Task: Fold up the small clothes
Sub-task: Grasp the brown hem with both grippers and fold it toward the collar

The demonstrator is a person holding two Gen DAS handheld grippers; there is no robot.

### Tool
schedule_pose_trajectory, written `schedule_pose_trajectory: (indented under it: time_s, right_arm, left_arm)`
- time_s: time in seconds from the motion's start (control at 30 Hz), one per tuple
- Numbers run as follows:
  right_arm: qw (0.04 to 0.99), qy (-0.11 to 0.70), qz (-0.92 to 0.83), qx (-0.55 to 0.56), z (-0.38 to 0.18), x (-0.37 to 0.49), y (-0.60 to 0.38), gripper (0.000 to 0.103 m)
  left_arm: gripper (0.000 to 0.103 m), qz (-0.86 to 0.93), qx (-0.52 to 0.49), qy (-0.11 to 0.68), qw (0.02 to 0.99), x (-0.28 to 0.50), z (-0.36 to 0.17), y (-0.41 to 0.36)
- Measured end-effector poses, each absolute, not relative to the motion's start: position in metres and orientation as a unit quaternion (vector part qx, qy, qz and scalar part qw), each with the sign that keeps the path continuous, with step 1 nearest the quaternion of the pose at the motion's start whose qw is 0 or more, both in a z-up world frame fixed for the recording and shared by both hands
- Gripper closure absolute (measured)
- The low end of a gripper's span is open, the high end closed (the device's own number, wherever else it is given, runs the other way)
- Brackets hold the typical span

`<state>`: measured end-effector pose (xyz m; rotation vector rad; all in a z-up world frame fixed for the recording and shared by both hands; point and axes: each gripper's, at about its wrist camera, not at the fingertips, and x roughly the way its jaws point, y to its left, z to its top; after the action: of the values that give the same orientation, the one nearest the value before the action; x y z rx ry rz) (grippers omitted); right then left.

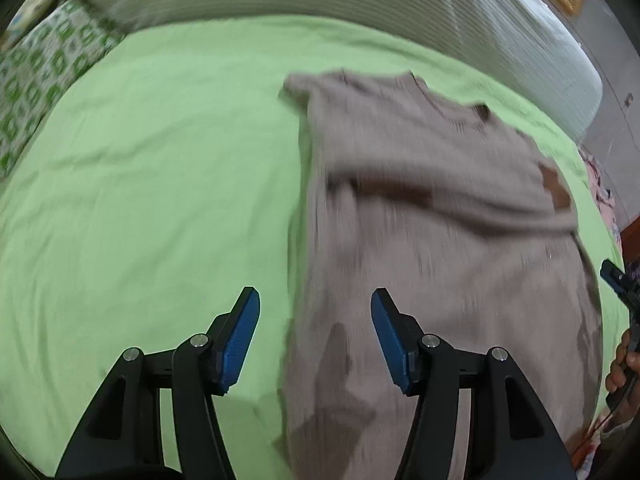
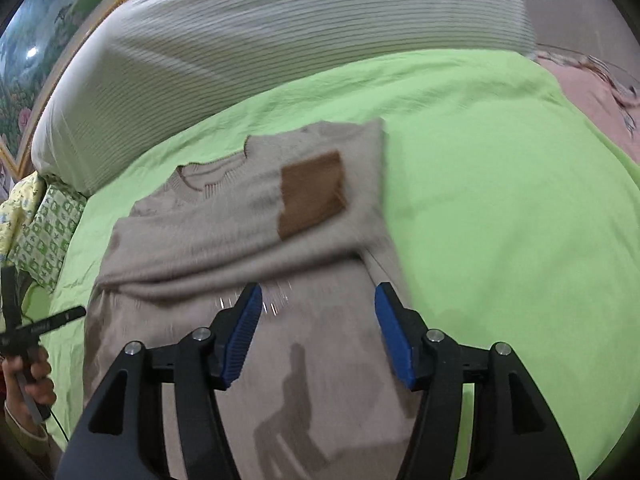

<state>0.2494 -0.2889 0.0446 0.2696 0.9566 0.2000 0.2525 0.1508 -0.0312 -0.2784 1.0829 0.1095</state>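
- Beige knit sweater [image 1: 440, 216] spread flat on a lime-green bedsheet [image 1: 160, 184], neckline at the far end, hem nearest the cameras.
- In the right wrist view, same sweater [image 2: 248, 240] with one sleeve folded across the chest, its brown cuff [image 2: 312, 196] resting on the right half of the body.
- Left hand-held gripper [image 1: 316, 340] hovering above the sweater's left edge, blue pads [image 1: 240, 344] spread wide apart, nothing between them; one pad over the bare sheet, the other over the knit.
- Right hand-held gripper [image 2: 318, 334] hovering over the lower body of the sweater, blue pads [image 2: 394, 344] also spread wide, gripping nothing.
- Shadow of a gripper cast on the near part of the sweater.
- At the far right edge of the left wrist view, part of the right hand-held gripper with the person's fingers around its handle.
- At the far left edge of the right wrist view, the other gripper and the hand holding it.
- Striped white bolster pillow [image 2: 280, 40] along the far side of the bed.
- Green-and-white patterned pillow [image 1: 44, 80] at far left.
- Pink fabric [image 2: 592, 96] at far right.
- Gold-framed painting [image 2: 48, 40] behind the bolster.
- Both views slightly blurred.
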Motion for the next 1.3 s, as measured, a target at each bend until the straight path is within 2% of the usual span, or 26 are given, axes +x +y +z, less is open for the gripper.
schedule_pose_trajectory:
  time_s: [0.53, 0.7, 0.77, 0.93, 1.1, 1.17, 1.23, 1.3]
  right_arm:
    - [0.856, 0.486, 0.070, 0.162, 0.036, 0.104, -0.343, 0.043]
    - [0.839, 0.507, 0.090, 0.178, 0.024, 0.062, -0.348, 0.043]
    - [0.832, 0.511, 0.107, 0.188, 0.022, 0.047, -0.345, 0.043]
    - [0.818, 0.516, 0.157, 0.199, 0.022, 0.026, -0.334, 0.043]
    - [0.809, 0.517, 0.188, 0.208, 0.016, 0.021, -0.326, 0.043]
    - [0.806, 0.517, 0.192, 0.214, 0.015, 0.022, -0.326, 0.044]
    - [0.801, 0.520, 0.205, 0.214, 0.014, 0.024, -0.323, 0.055]
    - [0.795, 0.533, 0.209, 0.201, 0.009, 0.025, -0.320, 0.091]
  left_arm:
    - [0.039, 0.017, -0.132, 0.551, 0.824, 0.099, -0.064, 0.078]
    - [0.035, 0.005, -0.129, 0.549, 0.826, 0.075, -0.070, 0.061]
    - [0.028, -0.012, -0.143, 0.550, 0.823, 0.066, -0.072, 0.057]
    - [0.031, -0.043, -0.152, 0.548, 0.821, 0.045, -0.075, 0.047]
    - [0.054, -0.039, -0.174, 0.537, 0.824, 0.040, -0.077, 0.054]
    - [0.075, -0.041, -0.198, 0.533, 0.821, 0.037, -0.078, 0.060]
    - [0.091, -0.055, -0.220, 0.533, 0.815, 0.037, -0.081, 0.065]
    - [0.095, -0.066, -0.228, 0.533, 0.812, 0.038, -0.082, 0.068]
